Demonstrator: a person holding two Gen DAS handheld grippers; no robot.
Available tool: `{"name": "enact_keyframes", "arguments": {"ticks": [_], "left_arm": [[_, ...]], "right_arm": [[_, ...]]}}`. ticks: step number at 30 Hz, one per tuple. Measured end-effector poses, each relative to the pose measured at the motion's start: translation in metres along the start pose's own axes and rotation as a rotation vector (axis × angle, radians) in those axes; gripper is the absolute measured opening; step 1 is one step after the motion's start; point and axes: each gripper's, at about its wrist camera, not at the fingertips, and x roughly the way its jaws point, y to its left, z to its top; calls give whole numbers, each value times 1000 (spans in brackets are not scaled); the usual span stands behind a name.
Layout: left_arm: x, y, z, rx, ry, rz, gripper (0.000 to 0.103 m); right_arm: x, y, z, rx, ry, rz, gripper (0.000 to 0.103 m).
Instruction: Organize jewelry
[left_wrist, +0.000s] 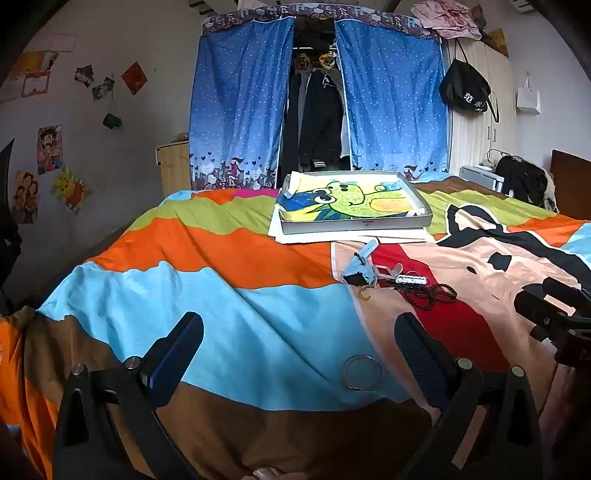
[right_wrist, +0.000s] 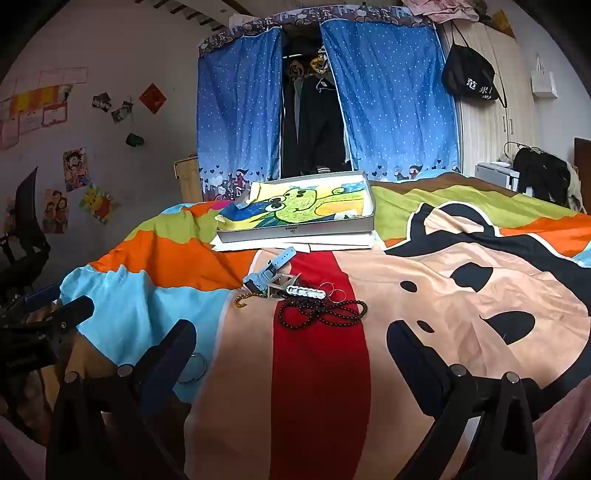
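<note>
Hovering empty, jaws spread: right gripper (right_wrist: 291, 354) and left gripper (left_wrist: 299, 347). Bead necklace (right_wrist: 325, 314) on bedspread (right_wrist: 461, 295), at right's 12 o'clock, long axis crosswise; left's 1 o'clock, farther. Right nearer.

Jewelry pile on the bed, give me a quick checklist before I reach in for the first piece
1. Left gripper open and empty: ok.
2. Right gripper open and empty: ok.
3. Tray in view behind the pile: ok.
4. Dark bead necklace free to lift alone: not ok, it is heaped with the white clip and thin rings.
5. Blue watch on top at the pile's edge: ok.
6. Clear round ring lying apart, near the left gripper: ok.
</note>
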Motion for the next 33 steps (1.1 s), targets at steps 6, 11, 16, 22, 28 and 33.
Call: {"name": "enact_keyframes", "arguments": {"ticks": [6, 11, 16, 22, 28, 33], "left_arm": [[-2, 0, 0, 1, 0, -12, 102], [0, -1, 0, 0, 1, -4, 102], [-1, -3, 0, 1, 0, -2, 102], [1, 1, -2, -4, 3, -5, 102], [0, 1, -2, -3, 3, -6, 102], [0, 2, -2, -3, 3, -6, 102]], "right_arm": [[0, -1, 0, 2, -4, 0, 103], [0, 0, 0, 1, -3, 1, 103], [0, 0, 0, 2, -2, 2, 103], [0, 0, 0, 3, -2, 1, 103], [0, -1, 0, 4, -1, 3, 103], [0, -1, 0, 4, -1, 1, 103]]}}
